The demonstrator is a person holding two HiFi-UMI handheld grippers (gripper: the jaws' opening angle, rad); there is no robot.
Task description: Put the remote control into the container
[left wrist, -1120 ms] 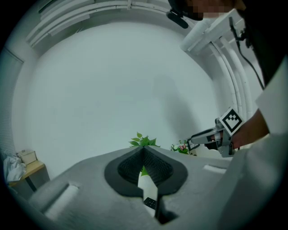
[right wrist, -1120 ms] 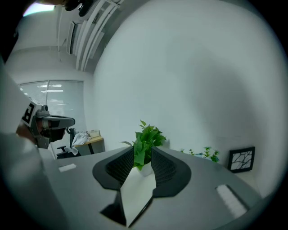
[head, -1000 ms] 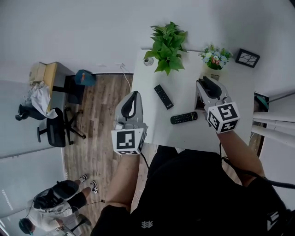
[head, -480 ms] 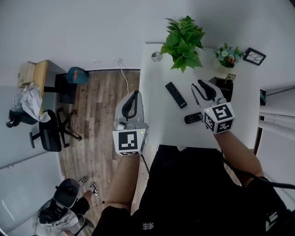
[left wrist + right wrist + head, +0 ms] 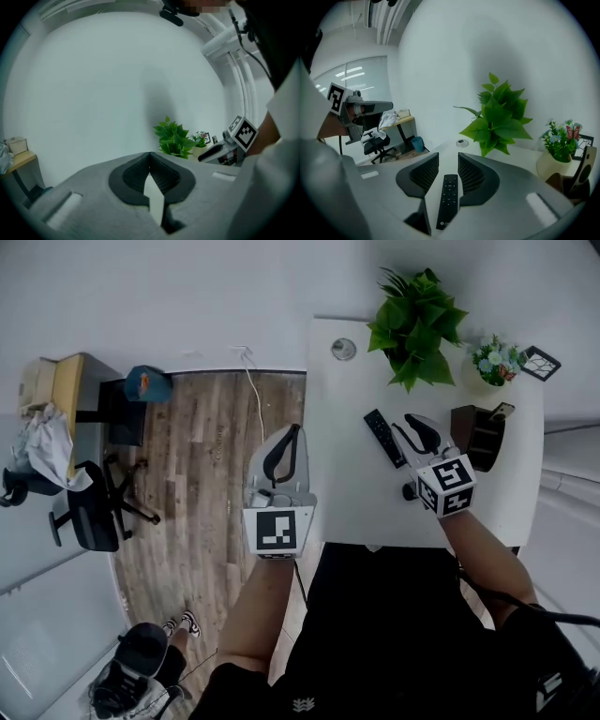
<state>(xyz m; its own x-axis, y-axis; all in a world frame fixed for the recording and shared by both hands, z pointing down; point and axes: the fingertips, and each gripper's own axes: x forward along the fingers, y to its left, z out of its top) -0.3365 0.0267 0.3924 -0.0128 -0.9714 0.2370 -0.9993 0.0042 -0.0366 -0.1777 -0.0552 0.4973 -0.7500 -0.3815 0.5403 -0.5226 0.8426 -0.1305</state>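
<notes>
A black remote control lies on the white table; in the right gripper view that remote shows lengthwise between the jaws, on the table below them. My right gripper hovers over it, and its jaws are opening, with gaps between pads and remote. A second black remote peeks out beside the right gripper's marker cube. The dark brown container stands to the right. My left gripper is shut and empty, off the table's left edge over the wooden floor.
A leafy potted plant and a small flower pot stand at the table's far side, with a picture frame and a small round dish. An office chair and a desk stand on the floor at left.
My right gripper has moved from beside the container, past the second remote, to the remote lying nearer the plant. The head camera has shifted. The left gripper stays shut in about the same place.
</notes>
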